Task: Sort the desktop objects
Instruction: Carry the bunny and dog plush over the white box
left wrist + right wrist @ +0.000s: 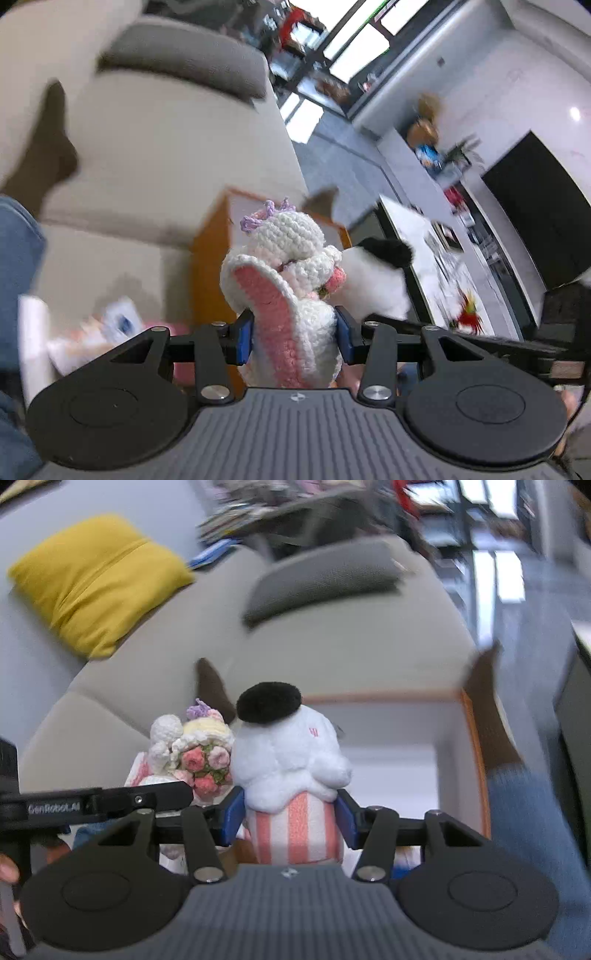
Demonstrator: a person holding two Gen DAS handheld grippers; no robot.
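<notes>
My left gripper (293,334) is shut on a white and pink crocheted bunny (284,266) with a purple bow, held up in the air. My right gripper (290,816) is shut on a white plush toy (291,753) with a black ear and an orange-striped body. The two toys are side by side: the plush shows in the left wrist view (373,277), and the bunny with its flower bouquet shows in the right wrist view (195,753). An open box with orange edges (476,753) lies beyond both toys.
A beige sofa (351,646) with a grey cushion (321,579) and a yellow pillow (96,579) stands behind. A white table (417,236) with small items, a TV (546,206) and a person's jeans (524,819) are nearby. Both views are motion-blurred.
</notes>
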